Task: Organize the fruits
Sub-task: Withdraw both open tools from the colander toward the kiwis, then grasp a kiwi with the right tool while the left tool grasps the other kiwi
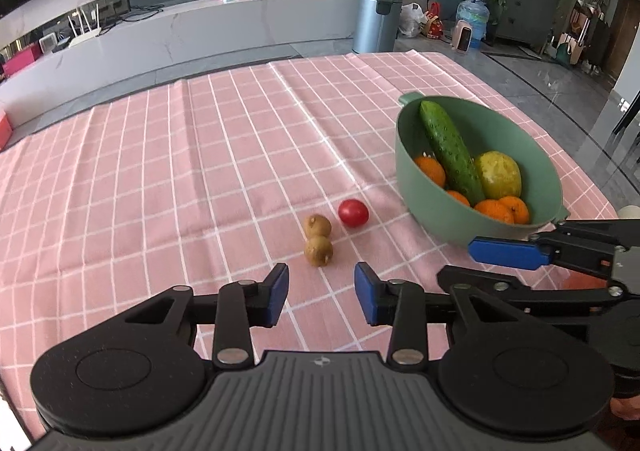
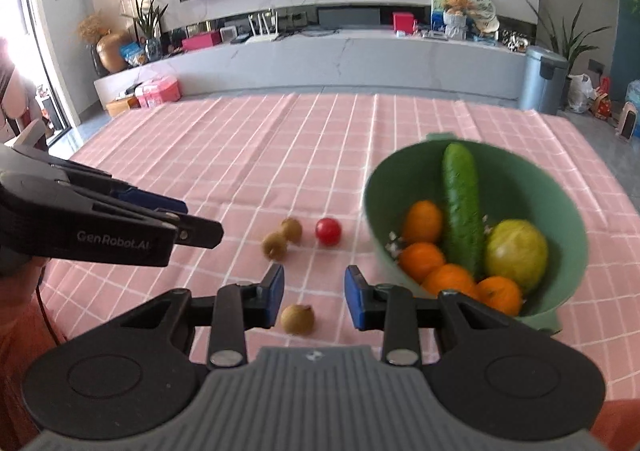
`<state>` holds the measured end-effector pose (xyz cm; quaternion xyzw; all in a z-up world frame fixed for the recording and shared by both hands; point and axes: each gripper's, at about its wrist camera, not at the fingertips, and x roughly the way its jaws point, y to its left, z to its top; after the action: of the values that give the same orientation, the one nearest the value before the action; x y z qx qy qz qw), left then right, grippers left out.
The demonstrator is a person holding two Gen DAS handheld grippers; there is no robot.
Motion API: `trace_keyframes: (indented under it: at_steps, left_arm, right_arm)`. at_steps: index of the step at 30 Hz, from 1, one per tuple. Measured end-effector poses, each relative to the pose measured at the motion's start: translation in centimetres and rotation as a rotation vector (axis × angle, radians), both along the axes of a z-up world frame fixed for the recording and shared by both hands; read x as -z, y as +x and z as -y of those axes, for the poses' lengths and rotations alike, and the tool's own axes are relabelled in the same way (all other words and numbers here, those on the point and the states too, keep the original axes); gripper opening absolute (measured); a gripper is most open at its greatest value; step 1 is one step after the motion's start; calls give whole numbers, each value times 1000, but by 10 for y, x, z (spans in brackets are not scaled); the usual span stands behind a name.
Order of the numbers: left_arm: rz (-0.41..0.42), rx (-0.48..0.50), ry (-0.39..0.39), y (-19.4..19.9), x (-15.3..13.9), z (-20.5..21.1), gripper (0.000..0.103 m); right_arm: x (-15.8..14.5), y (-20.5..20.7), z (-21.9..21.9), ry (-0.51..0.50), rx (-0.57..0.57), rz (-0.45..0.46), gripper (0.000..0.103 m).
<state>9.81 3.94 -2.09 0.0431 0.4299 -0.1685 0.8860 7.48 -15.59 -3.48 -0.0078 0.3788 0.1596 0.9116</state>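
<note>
A green bowl point(image 1: 408, 155) point(image 2: 376, 211) on the pink checked cloth holds a cucumber point(image 1: 450, 151) point(image 2: 462, 207), a yellow-green fruit point(image 1: 498, 175) point(image 2: 516, 255) and several oranges point(image 1: 494, 211) point(image 2: 422, 261). Left of it lie a red tomato point(image 1: 353, 212) point(image 2: 328, 231) and two brown kiwis point(image 1: 318, 227) point(image 1: 319, 250) point(image 2: 292, 230) point(image 2: 274, 246). A third kiwi point(image 2: 297, 319) lies below my open, empty right gripper point(image 2: 314, 297). My left gripper point(image 1: 321, 293) is open and empty, just short of the near kiwi. The right gripper's blue finger point(image 1: 508, 253) shows by the bowl's near rim.
The left gripper point(image 2: 168, 219) shows at the left in the right wrist view. The pink cloth point(image 1: 200, 155) covers the table; its far edge and right edge point(image 1: 576, 155) drop to a grey floor. A bin point(image 1: 376, 19) and a long cabinet stand beyond.
</note>
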Motion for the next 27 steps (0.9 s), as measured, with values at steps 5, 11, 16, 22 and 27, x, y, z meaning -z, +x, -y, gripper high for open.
trace_keyframes:
  at_steps: [5, 11, 16, 22, 27]
  left_arm:
    - [-27, -23, -20, 4, 15, -5, 42]
    - [-58, -43, -33, 6, 28, -11, 42]
    - [-70, -47, -39, 8, 35, -13, 42]
    - [-73, -34, -48, 13, 41, -11, 42]
    - [-67, -39, -40, 20, 47, -9, 42]
  right_arm:
    - [19, 10, -7, -23, 1, -43, 29]
    - [36, 15, -15, -19, -9, -97, 29]
    - [46, 21, -19, -22, -7, -121, 29]
    - [56, 27, -23, -29, -10, -147, 27]
    - [56, 29, -24, -36, -18, -135, 22]
